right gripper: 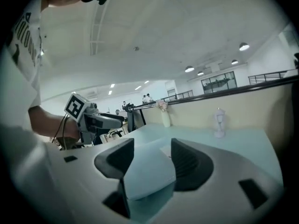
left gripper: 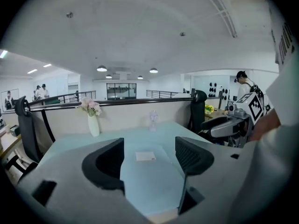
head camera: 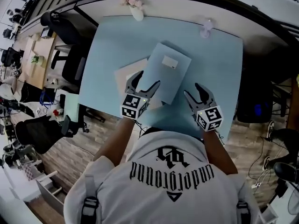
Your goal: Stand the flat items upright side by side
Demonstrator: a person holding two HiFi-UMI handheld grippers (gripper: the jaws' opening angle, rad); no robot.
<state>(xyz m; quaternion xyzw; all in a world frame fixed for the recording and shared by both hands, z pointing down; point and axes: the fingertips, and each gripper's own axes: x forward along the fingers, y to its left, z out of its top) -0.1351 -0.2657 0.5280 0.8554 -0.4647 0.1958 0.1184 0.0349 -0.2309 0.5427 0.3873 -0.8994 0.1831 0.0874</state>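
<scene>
A light blue flat item [head camera: 166,76] with a white label [head camera: 169,62] lies on the pale blue table [head camera: 219,59], partly over a beige flat item [head camera: 125,77]. My left gripper [head camera: 148,78] is open at the blue item's near left edge; in the left gripper view the blue item [left gripper: 149,176] lies flat under and beyond the wide jaws of my left gripper [left gripper: 149,155]. My right gripper [head camera: 191,89] is open just right of the item's near corner. In the right gripper view that corner [right gripper: 147,169] sits between the spread jaws of my right gripper [right gripper: 152,157], untouched by the pads.
A white vase with pink flowers [head camera: 135,10] and a small clear ornament [head camera: 206,29] stand at the table's far edge. Black office chairs [head camera: 70,55] stand off the table's left side. The person's torso is against the near edge.
</scene>
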